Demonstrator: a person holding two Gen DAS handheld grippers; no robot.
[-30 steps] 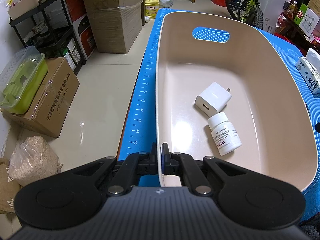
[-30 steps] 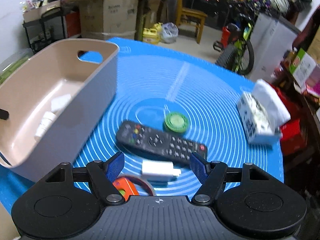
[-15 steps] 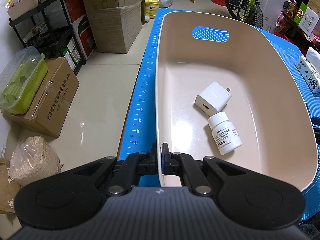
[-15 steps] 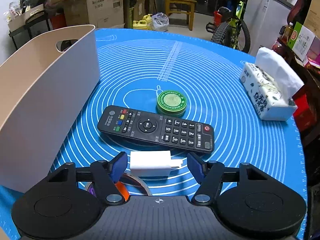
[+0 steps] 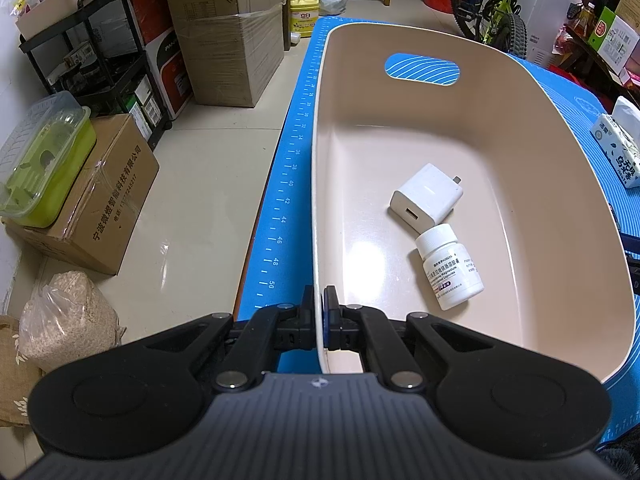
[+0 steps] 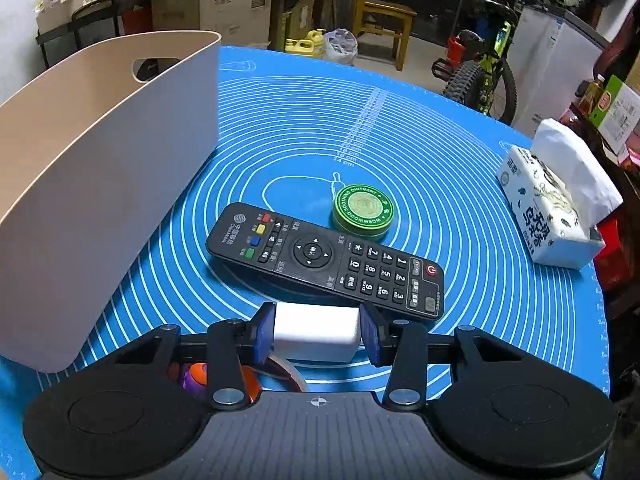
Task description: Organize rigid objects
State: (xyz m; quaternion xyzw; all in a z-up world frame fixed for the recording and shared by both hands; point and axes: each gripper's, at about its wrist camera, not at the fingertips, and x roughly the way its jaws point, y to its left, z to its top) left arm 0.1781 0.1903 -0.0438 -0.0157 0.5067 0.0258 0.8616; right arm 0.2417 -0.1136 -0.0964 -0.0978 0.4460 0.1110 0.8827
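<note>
Blue ringed matting covers the surface [image 6: 460, 208]; my left gripper [image 5: 319, 312] pinches the smooth beige bin's rim [image 5: 318, 200], my right gripper [image 6: 317, 330] is closing on a boxy white charger [image 6: 316, 330].

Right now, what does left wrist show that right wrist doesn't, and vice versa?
Left wrist only: the bin's inside, holding a white charger and a pill bottle, with the left gripper shut on the bin's rim.
Right wrist only: right gripper closing on a white block, remote, green ointment tin.
Both: beige bin, blue mat, tissue pack.
</note>
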